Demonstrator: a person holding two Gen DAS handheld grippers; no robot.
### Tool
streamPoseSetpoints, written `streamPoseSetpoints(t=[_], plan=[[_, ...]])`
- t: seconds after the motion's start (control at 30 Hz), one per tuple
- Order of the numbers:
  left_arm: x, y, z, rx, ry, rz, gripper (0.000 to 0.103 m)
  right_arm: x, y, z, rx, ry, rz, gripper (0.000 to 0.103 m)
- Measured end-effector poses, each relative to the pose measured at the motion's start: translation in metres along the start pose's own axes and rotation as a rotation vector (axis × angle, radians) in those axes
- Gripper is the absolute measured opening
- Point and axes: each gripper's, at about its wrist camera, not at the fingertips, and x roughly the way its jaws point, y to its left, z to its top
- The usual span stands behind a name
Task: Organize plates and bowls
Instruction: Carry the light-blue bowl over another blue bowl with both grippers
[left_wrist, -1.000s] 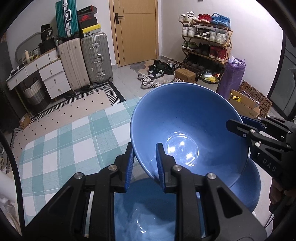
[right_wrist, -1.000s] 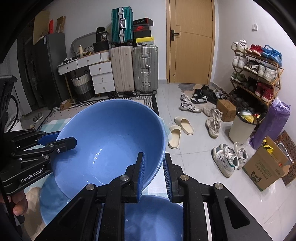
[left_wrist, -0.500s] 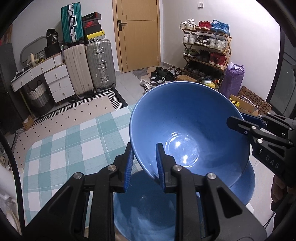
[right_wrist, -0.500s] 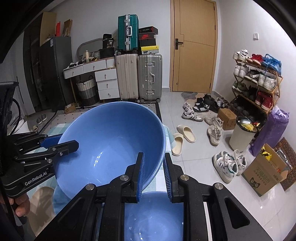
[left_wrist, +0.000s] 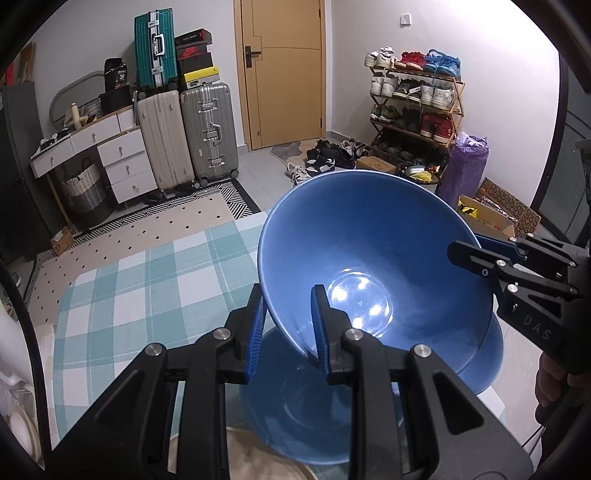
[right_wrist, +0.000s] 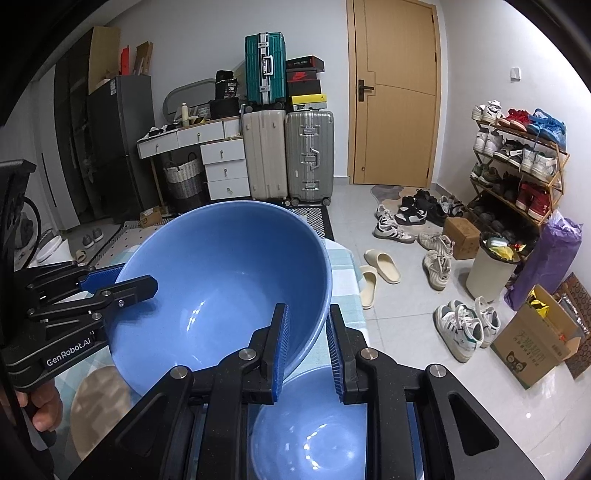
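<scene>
— Cluttered room behind: suitcases (left_wrist: 207, 133), shoe rack (left_wrist: 413, 107), door (right_wrist: 395, 96). Up front, checked cloth on the counter (left_wrist: 140, 280). Anything in the tongs?

— Yes. Left tongs (left_wrist: 286, 328) clamped on the near rim of the upper blue bowl (left_wrist: 369, 258); right tongs (right_wrist: 308, 339) clamped on the opposite rim of that bowl (right_wrist: 229, 280). Held tilted in the air between both, clear of the cloth.

— And underneath?

— Second blue bowl (left_wrist: 295, 413) sitting right below, mouth up, visible from the right wrist too (right_wrist: 310, 424). Round tan mat (right_wrist: 99, 402) just beside it. Something pale at the far left edge, possibly plates, too distorted to tell.

— So how far along?

— Probably mid-stack: lifted, roughly above its partner, not yet nested. Left to do, by the look of it: level, lower in, release both sides. Plates not clearly seen, so no judging that half.
</scene>
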Motion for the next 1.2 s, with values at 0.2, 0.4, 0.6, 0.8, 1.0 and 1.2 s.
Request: streamPoseSetpoints(t=[0.2,0.4,0.6,0.8,1.0,1.2], plan=[[-0.018,0.011,-0.012,-0.018,-0.004,-0.001,0.020,-0.007,0.014,-0.004,-0.001,-0.011,0.018,0.021],[-0.028,0.023,-0.023,-0.034,-0.005,-0.002,0.020,-0.009,0.026,-0.008,-0.006,-0.004,0.029,0.021],[-0.032,0.032,-0.032,-0.039,-0.006,0.001,0.020,-0.010,0.035,-0.012,-0.007,0.001,0.043,0.021],[-0.034,0.043,-0.041,-0.059,0.001,-0.002,0.020,-0.015,0.047,-0.018,-0.018,-0.002,0.052,0.021],[-0.032,0.051,-0.051,-0.074,0.012,-0.004,0.020,-0.016,0.056,-0.024,-0.024,0.005,0.064,0.022],[-0.025,0.055,-0.062,-0.085,0.035,-0.005,0.020,-0.011,0.058,-0.032,-0.035,0.021,0.069,0.022]])
